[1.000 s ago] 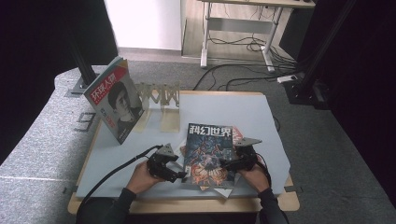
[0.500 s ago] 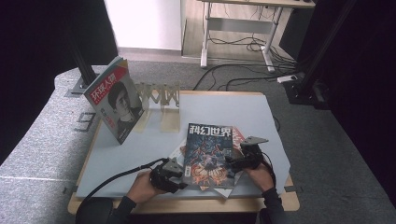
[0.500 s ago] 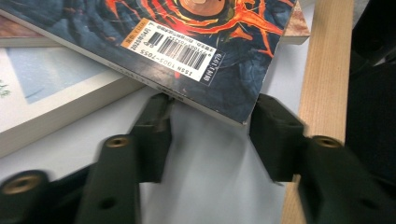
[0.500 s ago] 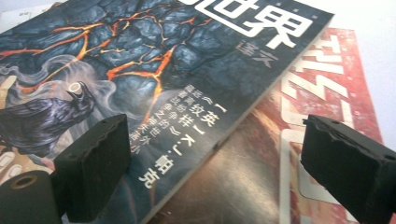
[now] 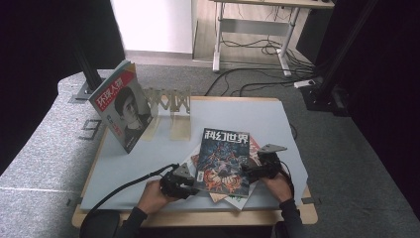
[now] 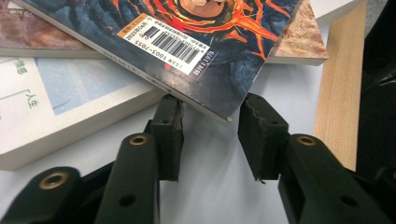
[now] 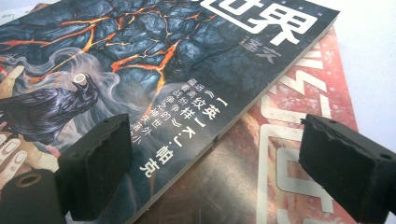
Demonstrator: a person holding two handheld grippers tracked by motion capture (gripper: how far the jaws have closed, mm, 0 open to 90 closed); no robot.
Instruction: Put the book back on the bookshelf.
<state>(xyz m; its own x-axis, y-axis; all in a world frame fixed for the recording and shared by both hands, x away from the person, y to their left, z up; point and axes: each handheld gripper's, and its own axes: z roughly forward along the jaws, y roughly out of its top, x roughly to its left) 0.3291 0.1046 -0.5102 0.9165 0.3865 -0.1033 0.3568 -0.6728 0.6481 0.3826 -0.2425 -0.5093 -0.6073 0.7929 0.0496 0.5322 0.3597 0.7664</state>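
Observation:
A dark magazine (image 5: pixel 223 158) with lava art tops a loose pile near the table's front edge. My left gripper (image 5: pixel 190 182) is at its near left corner. In the left gripper view that barcoded corner (image 6: pixel 205 79) reaches between the jaws of my left gripper (image 6: pixel 212 100). They have just been closing, but the pads do not press it. My right gripper (image 5: pixel 250 172) is at the magazine's right edge. In the right gripper view that edge (image 7: pixel 224 126) lies between the wide-open jaws of my right gripper (image 7: pixel 215 140), which have narrowed slightly.
Under the top magazine lie a red one (image 7: pixel 289 121) and a white and pale blue one (image 6: pixel 70 102). A magazine with a portrait cover (image 5: pixel 121 111) stands at the back left beside a wooden rack (image 5: pixel 168 101). The wooden table edge (image 6: pixel 341 84) runs close by.
The left gripper's jaws have narrowed around the top magazine's corner. Both hands have stayed almost where they were, and the pile has not shifted.

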